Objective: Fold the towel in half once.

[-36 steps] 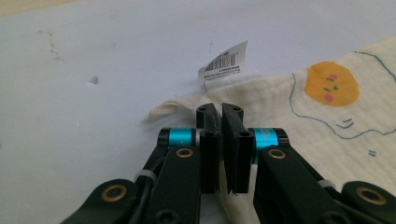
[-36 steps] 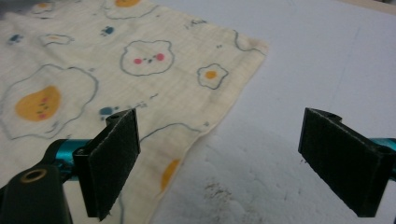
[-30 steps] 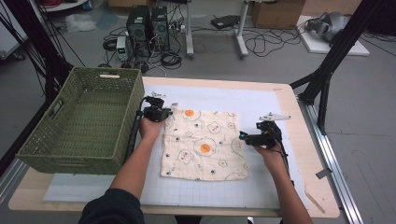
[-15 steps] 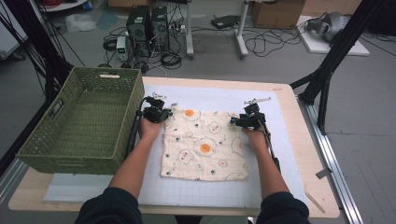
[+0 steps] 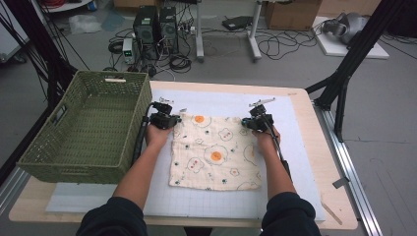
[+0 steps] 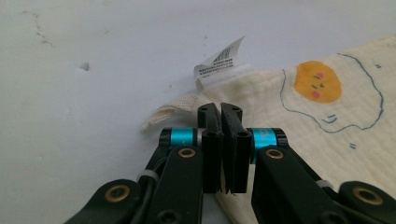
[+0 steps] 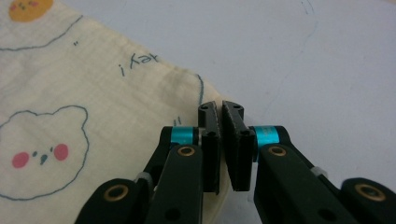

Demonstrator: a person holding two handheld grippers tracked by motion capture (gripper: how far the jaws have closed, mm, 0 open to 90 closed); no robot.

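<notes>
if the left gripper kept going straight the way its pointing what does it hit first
Probably the cloth's own care tag, standing up just past the tips of the left gripper, which is shut on the cloth's corner. Beyond that lies bare white mat; depth is hard to judge.

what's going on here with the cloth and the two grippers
A person is working a printed cloth lying flat on the white mat. The left gripper is shut on its far left corner, and the right gripper, whose jaws have just been closing, is shut on its far right corner. A green basket sits to the left.
</notes>
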